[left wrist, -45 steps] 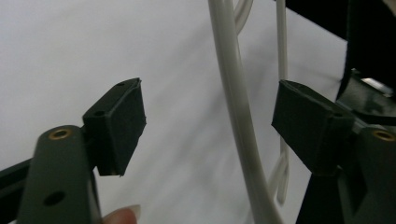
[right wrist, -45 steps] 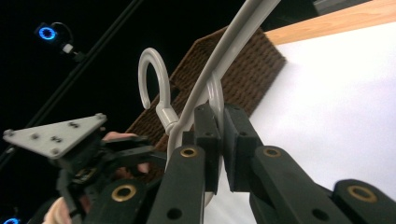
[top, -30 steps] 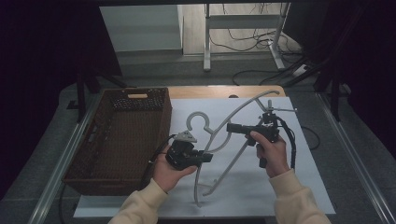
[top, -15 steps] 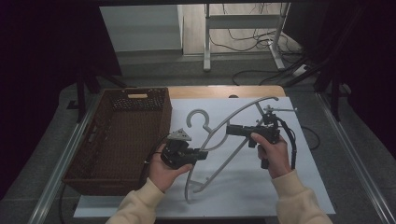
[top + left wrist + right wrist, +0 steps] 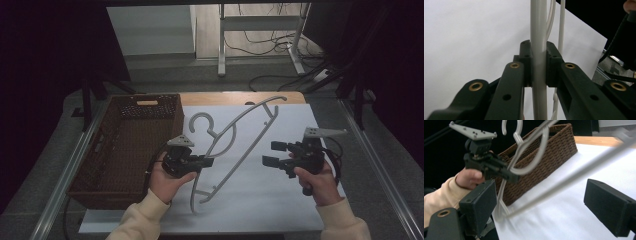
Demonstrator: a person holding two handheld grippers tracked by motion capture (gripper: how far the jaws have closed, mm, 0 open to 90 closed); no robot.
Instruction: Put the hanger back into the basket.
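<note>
Showing: we see a pale grey plastic hanger (image 5: 235, 142), curved-armed with a round hook, tilted above the white sheet (image 5: 280, 200) on the counter.
Left gripper (image 5: 206, 162): fingers clamped on the hanger's smooth bar.
Right gripper (image 5: 272, 154): fingers just opened wide, bar passing untouched between them.
Basket (image 5: 125, 145): brown woven wicker, rectangular, beside the hanger.

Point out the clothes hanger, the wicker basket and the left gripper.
Clothes hanger (image 5: 200, 119): high view, on its curved hook.
Wicker basket (image 5: 145, 102): high view, on the far rim by the handle slot.
Left gripper (image 5: 539, 66): left gripper view, between the fingertips, clamped on the hanger's bar.
</note>
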